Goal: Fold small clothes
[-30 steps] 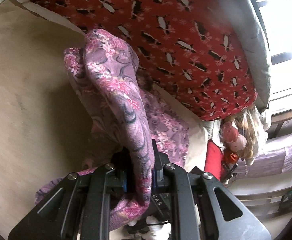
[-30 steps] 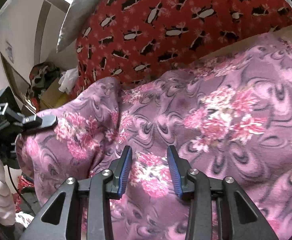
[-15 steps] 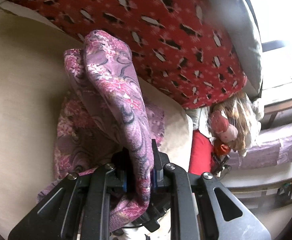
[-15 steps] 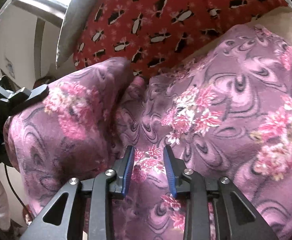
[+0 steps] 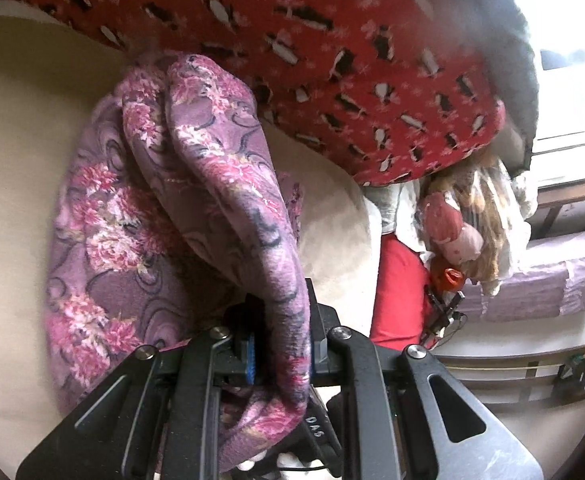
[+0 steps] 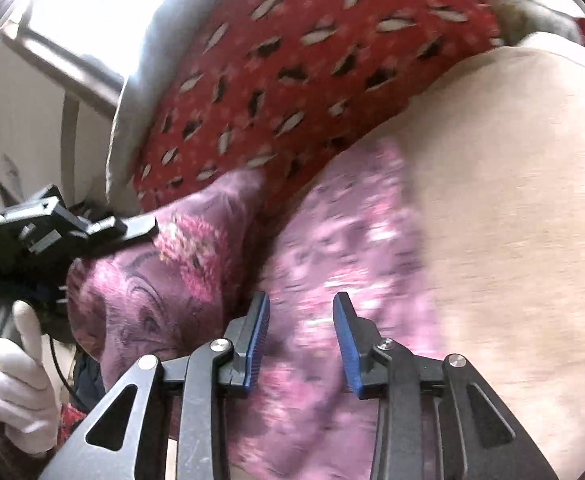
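Beige bed sheet (image 6: 512,220) w/ red penguin blanket (image 5: 352,60) behind. Your left gripper (image 5: 280,344) is clenched on the floral cloth's (image 5: 220,184) edge, lifted to carry a fold over. Right gripper (image 6: 300,336) hovers above the flat part, jaws opening, prob. gripping nothing, though it's blurry.

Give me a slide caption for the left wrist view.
Left gripper clamps a fold of purple floral garment above a beige surface.
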Demonstrator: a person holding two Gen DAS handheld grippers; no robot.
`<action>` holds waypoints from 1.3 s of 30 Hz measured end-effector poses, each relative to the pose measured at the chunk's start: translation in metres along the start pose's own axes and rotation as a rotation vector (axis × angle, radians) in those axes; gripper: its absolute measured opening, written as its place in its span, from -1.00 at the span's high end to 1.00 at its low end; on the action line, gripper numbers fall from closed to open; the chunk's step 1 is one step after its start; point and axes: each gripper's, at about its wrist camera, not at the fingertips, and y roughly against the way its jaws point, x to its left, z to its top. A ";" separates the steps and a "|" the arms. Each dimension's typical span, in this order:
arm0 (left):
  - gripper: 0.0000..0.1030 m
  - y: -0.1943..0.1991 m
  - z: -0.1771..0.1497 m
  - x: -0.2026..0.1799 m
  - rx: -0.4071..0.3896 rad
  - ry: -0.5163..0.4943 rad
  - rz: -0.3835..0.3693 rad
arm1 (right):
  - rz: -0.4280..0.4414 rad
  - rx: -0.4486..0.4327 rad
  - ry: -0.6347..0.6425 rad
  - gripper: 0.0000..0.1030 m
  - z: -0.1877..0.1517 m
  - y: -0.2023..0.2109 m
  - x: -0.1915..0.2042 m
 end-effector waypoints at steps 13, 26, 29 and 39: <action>0.23 -0.013 -0.019 -0.014 0.082 -0.140 0.080 | 0.075 -0.026 -0.157 0.48 -0.002 0.006 -0.046; 0.04 0.016 -0.018 0.094 -0.049 -0.024 0.199 | 0.015 0.061 0.120 -0.31 0.037 -0.001 0.024; 0.05 0.013 -0.026 0.087 -0.079 -0.117 0.268 | -0.121 0.089 0.172 -0.11 0.034 -0.012 0.021; 0.10 0.026 -0.053 0.097 -0.061 -0.186 0.243 | -0.031 0.130 -0.006 0.06 0.031 0.017 -0.008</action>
